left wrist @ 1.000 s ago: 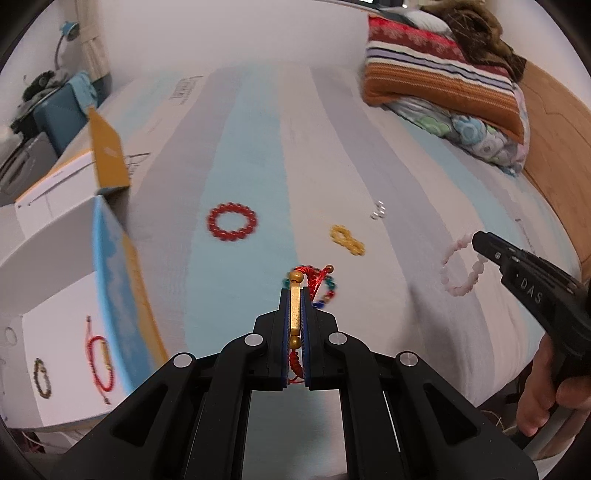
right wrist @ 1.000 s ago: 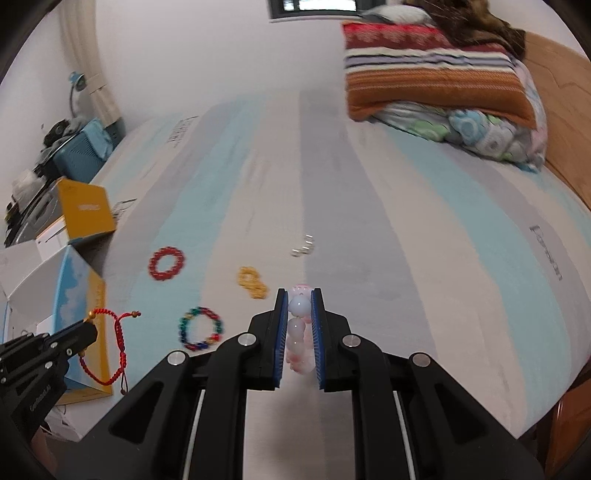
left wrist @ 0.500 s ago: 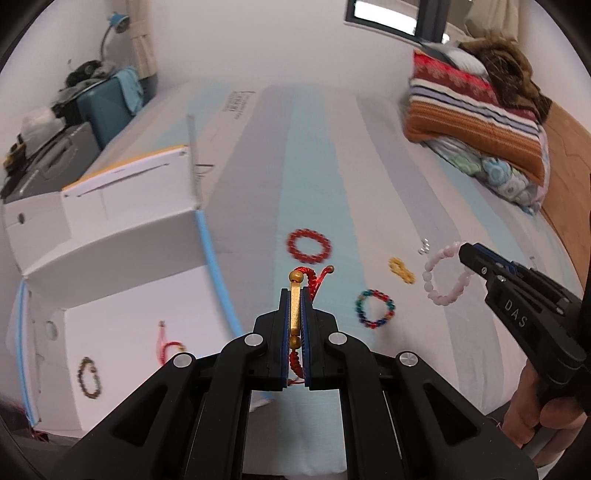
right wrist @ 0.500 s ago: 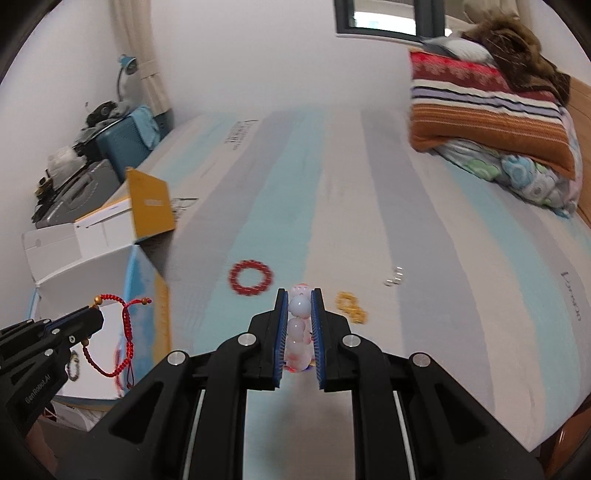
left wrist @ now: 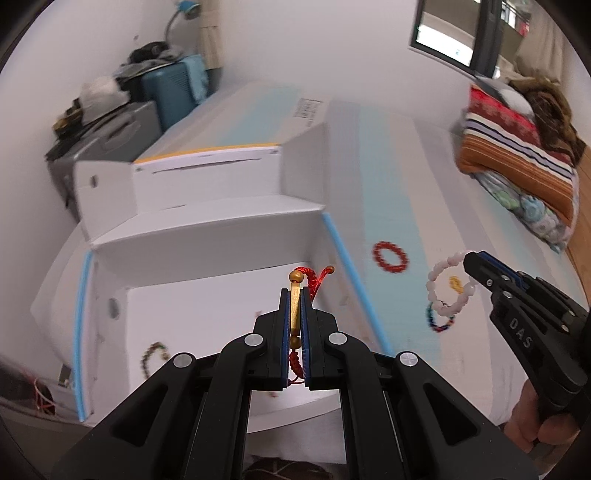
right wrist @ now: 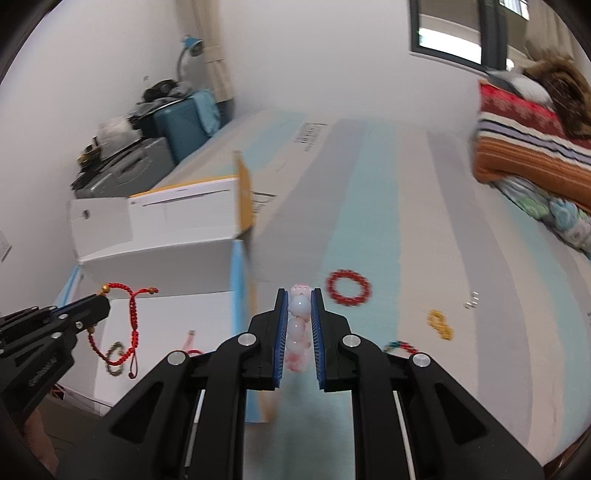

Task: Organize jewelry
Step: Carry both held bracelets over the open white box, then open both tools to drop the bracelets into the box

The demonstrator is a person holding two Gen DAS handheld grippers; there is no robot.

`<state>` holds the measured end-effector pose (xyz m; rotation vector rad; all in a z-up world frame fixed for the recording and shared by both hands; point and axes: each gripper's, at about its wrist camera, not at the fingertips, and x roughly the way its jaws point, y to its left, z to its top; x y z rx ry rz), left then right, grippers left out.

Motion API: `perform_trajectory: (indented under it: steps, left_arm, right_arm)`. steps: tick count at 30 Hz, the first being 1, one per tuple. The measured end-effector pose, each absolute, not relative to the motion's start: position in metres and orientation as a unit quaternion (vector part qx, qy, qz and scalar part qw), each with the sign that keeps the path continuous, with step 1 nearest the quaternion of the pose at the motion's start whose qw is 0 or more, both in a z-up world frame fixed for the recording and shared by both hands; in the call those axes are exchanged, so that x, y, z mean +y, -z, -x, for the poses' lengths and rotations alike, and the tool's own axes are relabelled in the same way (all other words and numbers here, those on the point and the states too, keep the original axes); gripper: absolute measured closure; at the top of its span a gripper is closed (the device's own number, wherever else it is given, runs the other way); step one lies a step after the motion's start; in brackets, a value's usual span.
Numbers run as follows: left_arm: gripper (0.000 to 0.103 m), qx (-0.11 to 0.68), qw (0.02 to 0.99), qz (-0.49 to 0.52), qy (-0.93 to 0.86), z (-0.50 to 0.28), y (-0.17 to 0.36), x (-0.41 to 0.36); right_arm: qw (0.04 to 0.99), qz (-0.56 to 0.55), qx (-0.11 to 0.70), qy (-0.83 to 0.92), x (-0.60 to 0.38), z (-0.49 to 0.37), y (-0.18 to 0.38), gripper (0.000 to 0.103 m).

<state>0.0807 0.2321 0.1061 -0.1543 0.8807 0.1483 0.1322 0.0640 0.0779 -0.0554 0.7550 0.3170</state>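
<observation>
Left gripper (left wrist: 294, 325) clamps one red cord bracelet (left wrist: 312, 280); right gripper (right wrist: 299, 325) clamps one pink bead bracelet (right wrist: 298, 325); four pieces lie on the bed (right wrist: 461, 229).

Location: a bedroom in a home. Evidence — a bed with a blue, grey and white striped sheet (right wrist: 369, 206), a stack of folded striped blankets and a floral pillow (left wrist: 517, 162), a dark-framed window (left wrist: 461, 33) and a teal suitcase (right wrist: 184, 125) against the white wall.

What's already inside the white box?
On the white box floor lies a dark beaded bracelet, and a red cord piece shows in the right wrist view. The left gripper and its red cord bracelet cover the rest.
</observation>
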Motion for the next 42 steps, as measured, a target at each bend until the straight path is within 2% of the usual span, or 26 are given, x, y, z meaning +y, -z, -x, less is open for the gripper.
perform_trajectory:
  steps: [9,18,29,42]
  left_arm:
    - [0.099,0.442,0.885,0.091,-0.116,-0.059,-0.089,0.296]
    - [0.099,0.477,0.861,0.108,-0.137,-0.056,-0.052,0.335]
    - [0.099,0.529,0.828,0.108,-0.151,-0.064,-0.006,0.356]
    - [0.095,0.537,0.822,0.11,-0.155,-0.066,0.008,0.358]
  right_arm:
    - [0.903,0.067,0.374,-0.199,0.145,-0.112,-0.067,0.091]
    - [0.864,0.086,0.438,-0.232,0.196,-0.121,-0.017,0.091]
    - [0.832,0.097,0.499,-0.221,0.214,-0.135,0.035,0.091]
    - [0.829,0.098,0.504,-0.223,0.219,-0.136,0.042,0.09]
